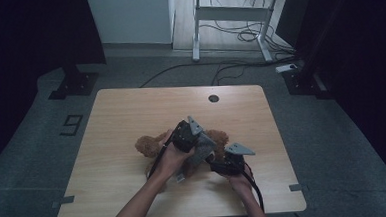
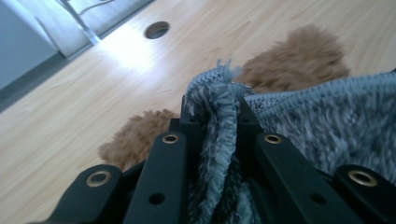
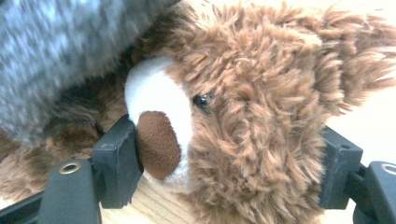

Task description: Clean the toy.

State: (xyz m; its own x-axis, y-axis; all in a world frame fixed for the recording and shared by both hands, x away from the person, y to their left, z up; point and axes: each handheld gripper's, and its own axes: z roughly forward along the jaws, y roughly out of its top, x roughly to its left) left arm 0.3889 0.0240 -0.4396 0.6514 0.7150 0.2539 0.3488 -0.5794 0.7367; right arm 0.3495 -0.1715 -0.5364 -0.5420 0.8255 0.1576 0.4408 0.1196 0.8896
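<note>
Shaggy brown teddy bear point(image 3: 252, 135) at mid-table point(image 1: 111, 123), gripped at 2 points.
We see the left gripper point(image 2: 219, 116) clamped on fuzzy grey knit cloth point(image 2: 327, 121); the right gripper point(image 3: 229, 163) pinches the bear's head.

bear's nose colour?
Dark brown nose on a white muzzle; clearest in the right gripper view.

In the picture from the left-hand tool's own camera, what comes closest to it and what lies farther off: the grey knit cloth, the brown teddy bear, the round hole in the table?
1. The grey knit cloth: nearest, pinched between the left gripper's black jaws.
2. The brown teddy bear: just past the cloth, lying on the table, partly covered by it.
3. The round hole: farthest, near the table's far edge.
</note>
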